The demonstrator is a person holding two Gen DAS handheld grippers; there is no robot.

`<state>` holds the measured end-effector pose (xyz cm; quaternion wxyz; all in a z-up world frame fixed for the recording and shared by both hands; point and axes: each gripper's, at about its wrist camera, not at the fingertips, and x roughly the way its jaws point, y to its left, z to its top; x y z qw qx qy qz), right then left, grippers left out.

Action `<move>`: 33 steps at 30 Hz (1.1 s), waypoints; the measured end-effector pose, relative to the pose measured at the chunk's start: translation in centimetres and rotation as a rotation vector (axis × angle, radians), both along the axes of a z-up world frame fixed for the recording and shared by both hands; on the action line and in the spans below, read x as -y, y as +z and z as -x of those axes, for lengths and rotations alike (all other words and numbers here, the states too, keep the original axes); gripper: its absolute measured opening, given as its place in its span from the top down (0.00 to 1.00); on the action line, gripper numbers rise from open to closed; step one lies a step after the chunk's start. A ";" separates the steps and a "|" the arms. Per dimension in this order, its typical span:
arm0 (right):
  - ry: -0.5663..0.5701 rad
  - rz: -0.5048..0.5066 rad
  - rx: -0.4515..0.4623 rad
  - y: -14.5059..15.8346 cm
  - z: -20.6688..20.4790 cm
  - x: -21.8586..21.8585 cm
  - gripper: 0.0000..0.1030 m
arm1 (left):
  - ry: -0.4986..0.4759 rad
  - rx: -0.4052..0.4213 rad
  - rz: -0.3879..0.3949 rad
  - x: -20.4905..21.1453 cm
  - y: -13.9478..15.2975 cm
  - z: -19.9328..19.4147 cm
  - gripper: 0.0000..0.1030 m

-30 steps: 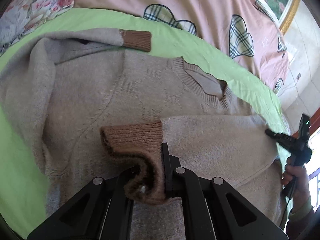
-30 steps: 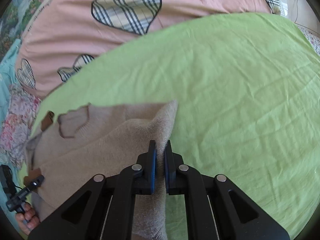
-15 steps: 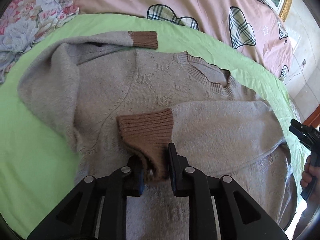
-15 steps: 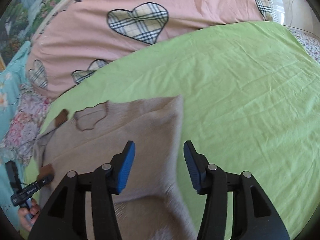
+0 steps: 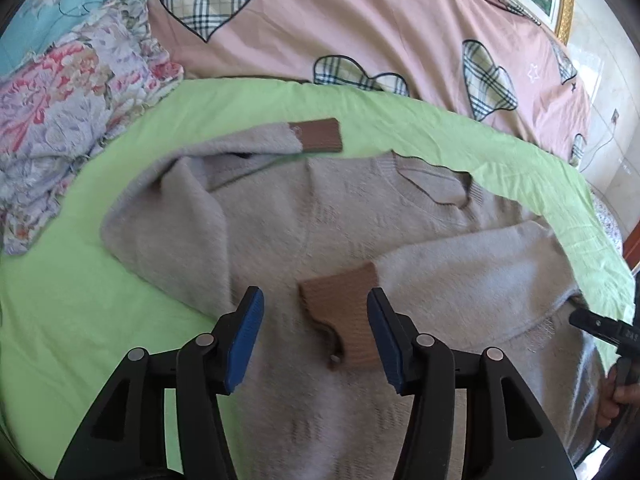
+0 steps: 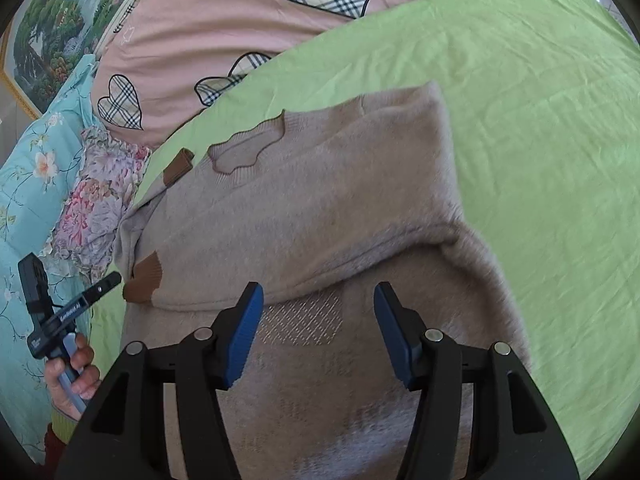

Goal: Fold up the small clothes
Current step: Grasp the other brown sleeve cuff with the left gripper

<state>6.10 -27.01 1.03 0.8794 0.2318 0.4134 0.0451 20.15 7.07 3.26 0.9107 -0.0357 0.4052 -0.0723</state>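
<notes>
A beige knit sweater (image 5: pixel 304 216) with brown ribbed cuffs lies flat on a green sheet (image 5: pixel 80 312). One sleeve is folded across its chest, with its brown cuff (image 5: pixel 340 312) lying between the open jaws of my left gripper (image 5: pixel 316 332). The other sleeve lies above the shoulder, its cuff (image 5: pixel 318 136) near the neckline (image 5: pixel 436 184). My right gripper (image 6: pixel 318 328) is open and empty above the sweater's body (image 6: pixel 320 220), just below the folded sleeve's edge. The left gripper also shows in the right wrist view (image 6: pixel 108 280).
A pink quilt with plaid hearts (image 5: pixel 360 28) lies beyond the sheet. Floral bedding (image 5: pixel 60 112) is bunched at the left. Bare green sheet (image 6: pixel 552 128) spreads to the right of the sweater. A framed picture (image 6: pixel 52 32) hangs at the far left.
My left gripper opened and let go of the brown cuff, which now lies on the sweater's chest. My right gripper opened, released the sweater's edge and drew back.
</notes>
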 end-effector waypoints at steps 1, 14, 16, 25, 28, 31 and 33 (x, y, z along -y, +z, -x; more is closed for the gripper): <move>0.006 -0.002 -0.006 -0.2 0.0 -0.3 0.42 | 0.007 0.001 -0.007 -0.3 0.1 -0.4 0.46; 0.053 -0.034 -0.038 -0.9 -0.8 -2.6 0.39 | 0.020 0.048 -0.180 -0.3 1.0 -9.2 0.26; 0.061 -0.038 -0.040 -1.0 -0.9 -3.1 0.38 | 0.004 0.044 -0.236 0.4 0.6 -11.0 0.26; 0.069 -0.086 -0.063 -1.8 -1.4 -3.8 0.37 | -0.024 -0.062 -0.373 0.5 -3.2 -19.5 0.26; 0.064 -0.093 -0.073 -2.2 -1.5 -3.5 0.37 | -0.009 -0.115 -0.298 -1.2 -4.2 -21.2 0.83; 0.062 -0.096 -0.073 -2.3 -1.4 -3.4 0.37 | 0.002 -0.092 -0.229 -2.2 -3.2 -20.6 0.91; 0.059 -0.097 -0.068 -2.3 -1.2 -3.5 0.37 | -0.010 -0.058 -0.198 -2.0 -1.9 -19.2 0.91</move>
